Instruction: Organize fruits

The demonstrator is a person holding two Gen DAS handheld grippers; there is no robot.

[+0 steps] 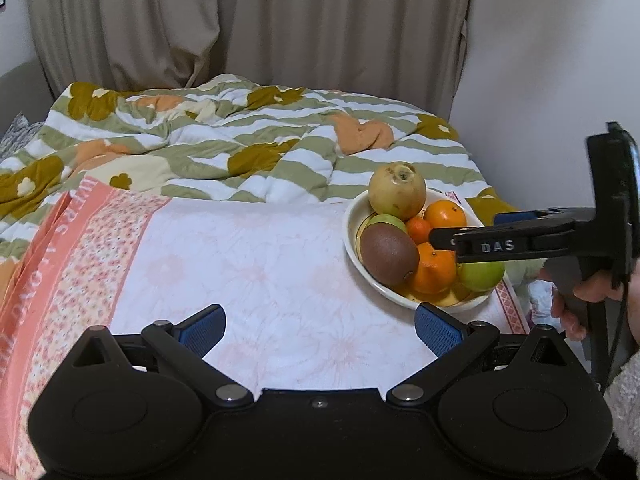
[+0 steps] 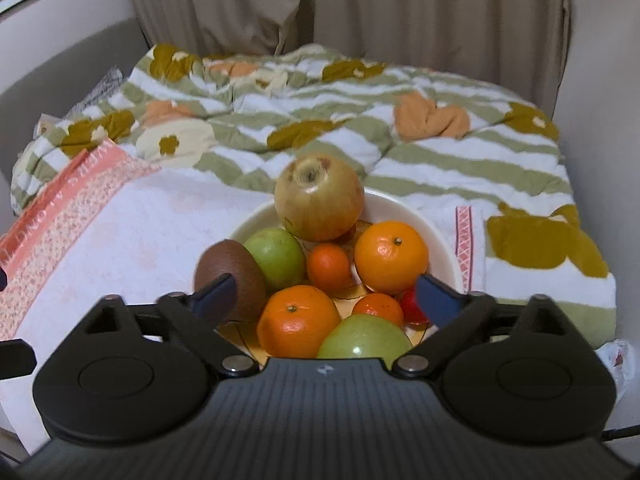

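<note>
Right wrist view: the right gripper (image 2: 324, 294) hangs wide and empty over the bowl (image 2: 442, 240), which holds every visible fruit (image 2: 390, 256). Left gripper (image 1: 320, 326) is wide and empty over a bare towel (image 1: 256, 256); sorting seems near done.

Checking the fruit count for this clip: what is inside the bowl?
Inside the bowl: a yellowish apple, kiwi, two green apples, four oranges or tangerines, something red. Anything beneath them is covered.
</note>
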